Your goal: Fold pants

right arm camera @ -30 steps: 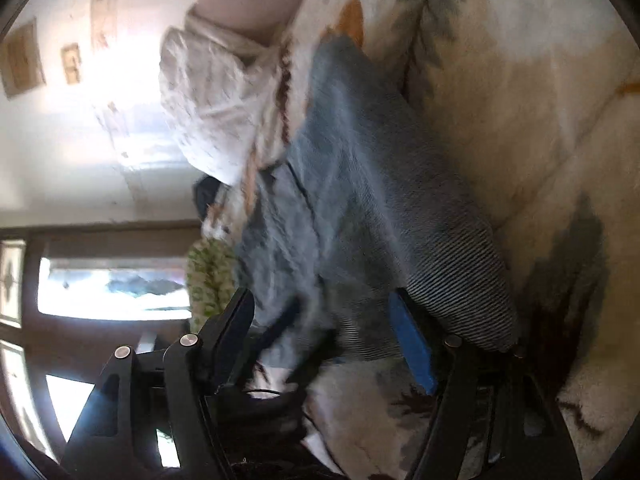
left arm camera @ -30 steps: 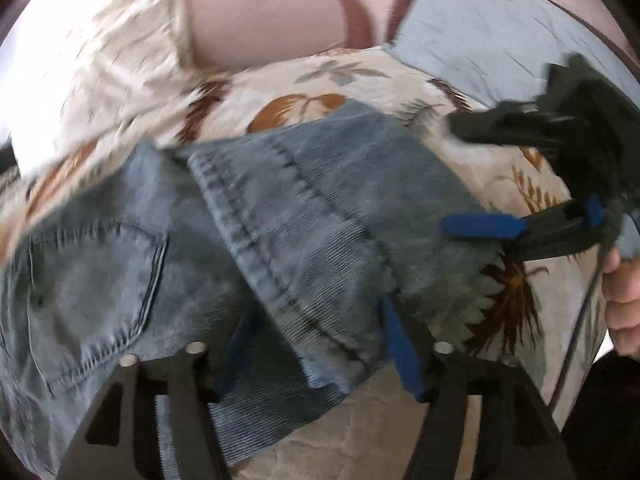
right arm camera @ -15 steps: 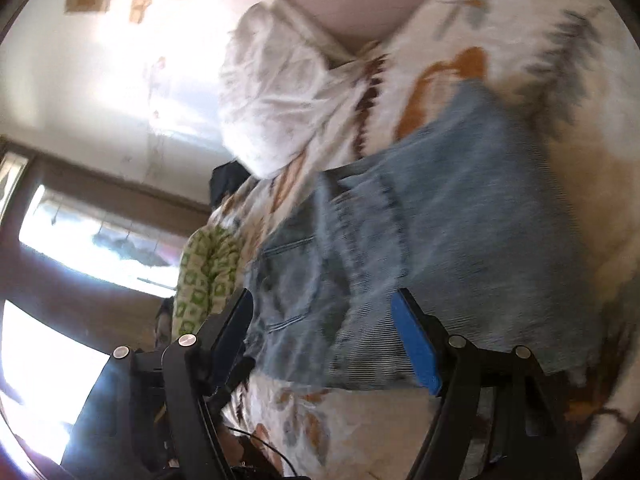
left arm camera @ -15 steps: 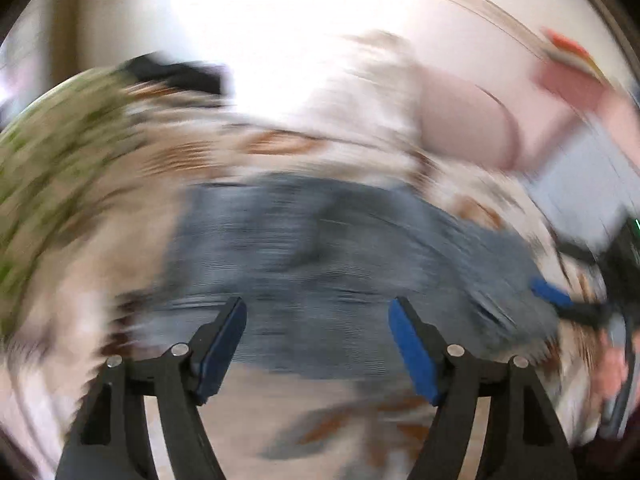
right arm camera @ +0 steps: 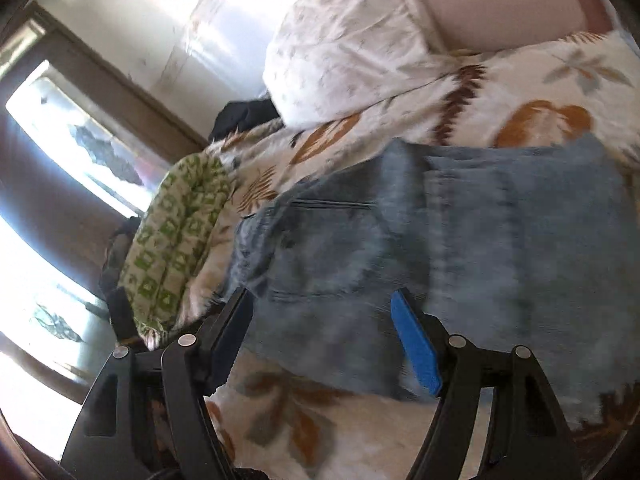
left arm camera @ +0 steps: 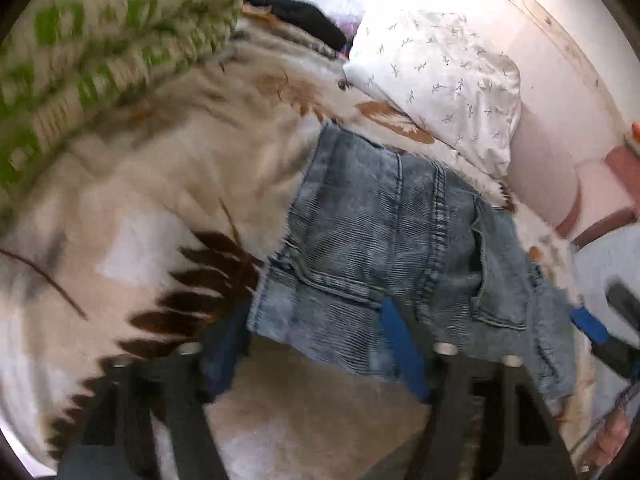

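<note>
Left tool (left arm camera: 316, 344): fingers spread, gripping nothing, at the folded pants' near edge.
Right tool (right arm camera: 328, 344): fingers spread, empty, above the pants.
Pants (left arm camera: 404, 264): folded denim, flat on the bed (left arm camera: 168, 184), near the pillow (left arm camera: 440, 80).

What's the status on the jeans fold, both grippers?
Left gripper open, holding nothing. Right gripper open, holding nothing. Jeans folded into a compact stack on the leaf-print bedspread. White pillow just beyond, not obstructing.
</note>
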A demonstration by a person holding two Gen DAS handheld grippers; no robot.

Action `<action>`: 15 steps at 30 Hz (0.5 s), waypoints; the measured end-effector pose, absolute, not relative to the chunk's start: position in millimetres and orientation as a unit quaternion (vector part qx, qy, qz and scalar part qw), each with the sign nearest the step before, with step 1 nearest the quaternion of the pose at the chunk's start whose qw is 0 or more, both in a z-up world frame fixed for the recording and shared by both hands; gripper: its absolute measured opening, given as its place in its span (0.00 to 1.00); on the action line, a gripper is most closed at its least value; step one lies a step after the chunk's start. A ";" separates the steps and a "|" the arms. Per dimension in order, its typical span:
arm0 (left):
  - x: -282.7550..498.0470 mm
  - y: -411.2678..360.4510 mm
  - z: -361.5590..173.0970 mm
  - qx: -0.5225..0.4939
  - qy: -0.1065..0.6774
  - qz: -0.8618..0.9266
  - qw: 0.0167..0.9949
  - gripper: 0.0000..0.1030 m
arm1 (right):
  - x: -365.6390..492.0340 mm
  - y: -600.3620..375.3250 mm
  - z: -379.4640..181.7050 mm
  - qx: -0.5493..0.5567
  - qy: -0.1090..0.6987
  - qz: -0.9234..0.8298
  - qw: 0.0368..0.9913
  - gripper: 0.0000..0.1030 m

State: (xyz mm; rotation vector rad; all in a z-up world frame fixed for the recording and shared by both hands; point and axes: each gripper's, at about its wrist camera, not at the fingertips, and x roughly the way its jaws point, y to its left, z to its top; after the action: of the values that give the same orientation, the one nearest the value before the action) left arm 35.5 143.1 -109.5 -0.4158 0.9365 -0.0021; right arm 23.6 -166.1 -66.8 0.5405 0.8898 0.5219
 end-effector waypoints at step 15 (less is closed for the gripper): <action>41.4 152.0 -107.9 -0.288 0.432 -0.072 0.851 0.25 | 192.0 87.0 -59.7 -0.019 0.571 0.269 0.775 0.70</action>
State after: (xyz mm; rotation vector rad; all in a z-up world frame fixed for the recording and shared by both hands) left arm 41.4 152.0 -107.9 -0.6072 0.9101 -0.1520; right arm 192.0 87.0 -59.7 -0.0412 1.2366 0.5830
